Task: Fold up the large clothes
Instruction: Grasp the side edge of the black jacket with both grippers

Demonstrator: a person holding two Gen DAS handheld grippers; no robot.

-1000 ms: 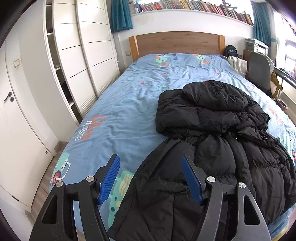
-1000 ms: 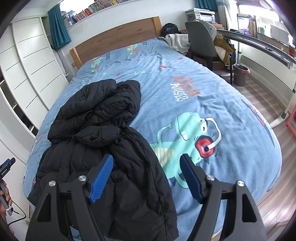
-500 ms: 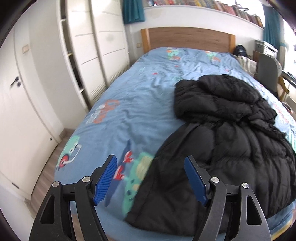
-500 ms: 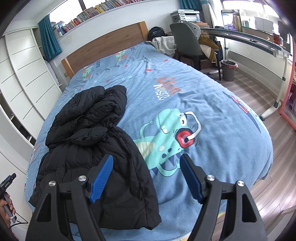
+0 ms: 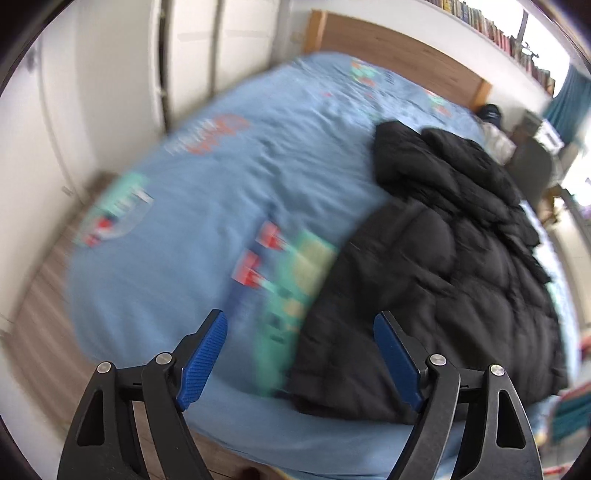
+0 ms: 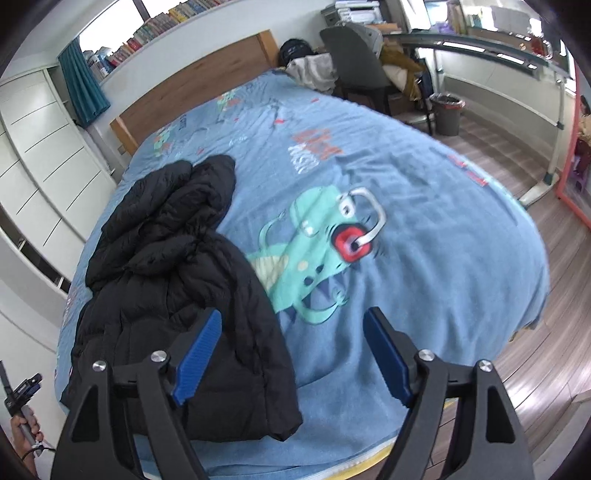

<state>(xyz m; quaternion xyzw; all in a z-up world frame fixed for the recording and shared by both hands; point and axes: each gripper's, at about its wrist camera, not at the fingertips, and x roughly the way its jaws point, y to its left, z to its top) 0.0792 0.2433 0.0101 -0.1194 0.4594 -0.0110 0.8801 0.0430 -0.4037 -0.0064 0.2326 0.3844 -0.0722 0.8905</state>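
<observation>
While the black puffer jacket [image 6: 177,295] is lying rumpled along the near side of the blue cartoon-print bed cover [image 6: 424,229], hem toward the foot, the left gripper [image 5: 300,332] and right gripper [image 6: 291,328] are hovering above it, jaws opening, nothing between them. Wooden headboard [image 6: 199,85] beyond.

Setting: a bedroom in a home. A wide bed [image 6: 424,229] with a blue cartoon-print cover and a wooden headboard [image 6: 199,88] fills most of the room, with white built-in wardrobes [image 6: 40,155] along one wall. A long shelf of books [image 6: 162,22] runs above the headboard beside teal curtains [image 6: 83,88]; a desk chair [image 6: 354,55], a waste bin [image 6: 447,112] and wood flooring [image 6: 546,373] lie on the far side.
</observation>
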